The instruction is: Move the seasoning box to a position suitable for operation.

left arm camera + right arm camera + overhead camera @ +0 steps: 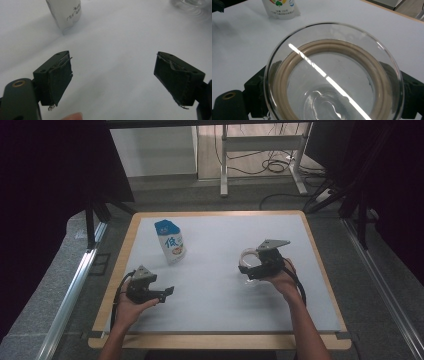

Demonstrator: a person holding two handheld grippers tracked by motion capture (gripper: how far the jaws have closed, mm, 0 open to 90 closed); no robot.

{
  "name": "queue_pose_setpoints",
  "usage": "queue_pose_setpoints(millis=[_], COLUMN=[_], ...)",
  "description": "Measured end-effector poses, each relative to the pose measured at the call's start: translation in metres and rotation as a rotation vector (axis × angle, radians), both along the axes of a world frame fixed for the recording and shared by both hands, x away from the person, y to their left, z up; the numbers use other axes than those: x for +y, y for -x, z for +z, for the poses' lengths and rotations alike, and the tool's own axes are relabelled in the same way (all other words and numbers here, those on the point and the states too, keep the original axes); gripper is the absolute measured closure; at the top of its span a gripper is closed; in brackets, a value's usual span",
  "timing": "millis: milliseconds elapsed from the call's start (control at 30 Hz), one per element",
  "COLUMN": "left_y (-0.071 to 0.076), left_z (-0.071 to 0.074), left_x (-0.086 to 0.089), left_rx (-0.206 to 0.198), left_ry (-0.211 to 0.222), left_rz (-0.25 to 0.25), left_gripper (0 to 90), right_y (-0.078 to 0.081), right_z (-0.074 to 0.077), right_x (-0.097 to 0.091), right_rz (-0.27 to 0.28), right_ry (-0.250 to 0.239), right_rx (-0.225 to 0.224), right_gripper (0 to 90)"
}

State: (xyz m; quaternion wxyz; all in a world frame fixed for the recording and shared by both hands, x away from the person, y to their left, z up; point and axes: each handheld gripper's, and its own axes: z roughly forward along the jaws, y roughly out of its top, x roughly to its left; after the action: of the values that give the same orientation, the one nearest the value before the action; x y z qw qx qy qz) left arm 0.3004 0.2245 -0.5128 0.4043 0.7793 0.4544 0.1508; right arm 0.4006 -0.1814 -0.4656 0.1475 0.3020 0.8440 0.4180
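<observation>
My right gripper (248, 270) is right of the table's centre, shut on a round clear glass piece (248, 258) with a beige seal ring. In the right gripper view the glass piece (334, 75) sits between both jaws, which press its sides; I cannot tell whether it is a jar or a lid. A white pouch with a blue top (170, 242) stands upright at the back left of the mat. My left gripper (167, 292) is held at the front left, open. In the left gripper view the left gripper (113, 80) has nothing between its pads (58, 82).
A white mat (215, 310) covers the wooden table (220, 341). The pouch (66, 12) and the glass piece (190, 3) lie ahead of the left gripper, with bare mat between. The pouch (280, 8) stands beyond the glass. A desk frame (260, 150) and cables lie past the far edge.
</observation>
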Motion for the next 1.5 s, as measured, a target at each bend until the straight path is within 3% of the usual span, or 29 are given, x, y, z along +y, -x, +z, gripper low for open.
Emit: queue_pose_setpoints(millis=[433, 667, 933, 1033, 1233, 1400, 1500], left_y=[-0.001, -0.001, 0.000, -0.001, -0.002, -0.003, -0.004], left_z=[-0.002, -0.003, -0.003, -0.004, -0.005, -0.005, -0.006], left_x=[-0.001, -0.003, -0.003, -0.002, 0.000, 0.001, -0.001], left_rx=[0.004, 0.007, 0.002, -0.008, -0.018, -0.029, -0.035], left_ry=[-0.003, -0.004, -0.005, -0.003, 0.009, 0.021, 0.028], left_rz=[-0.006, -0.008, -0.008, -0.005, 0.000, 0.012, 0.014], left_gripper=[14.7, 14.6, 14.7, 14.7, 15.1, 15.2, 15.1], right_y=[0.003, 0.005, 0.018, 0.023, 0.031, 0.039, 0.048], right_z=[-0.012, -0.012, 0.016, 0.027, 0.030, 0.030, 0.027], right_x=[0.013, 0.013, -0.001, -0.017, -0.041, -0.053, -0.059], right_rz=[0.080, 0.052, -0.012, -0.046, -0.121, -0.181, -0.208], right_ry=[0.044, 0.015, -0.088, -0.154, -0.238, -0.265, -0.250], right_rx=[0.008, 0.009, -0.064, -0.084, -0.102, -0.126, -0.154], right_gripper=[11.3, 4.1, 3.3, 8.4, 20.5, 32.2, 45.6])
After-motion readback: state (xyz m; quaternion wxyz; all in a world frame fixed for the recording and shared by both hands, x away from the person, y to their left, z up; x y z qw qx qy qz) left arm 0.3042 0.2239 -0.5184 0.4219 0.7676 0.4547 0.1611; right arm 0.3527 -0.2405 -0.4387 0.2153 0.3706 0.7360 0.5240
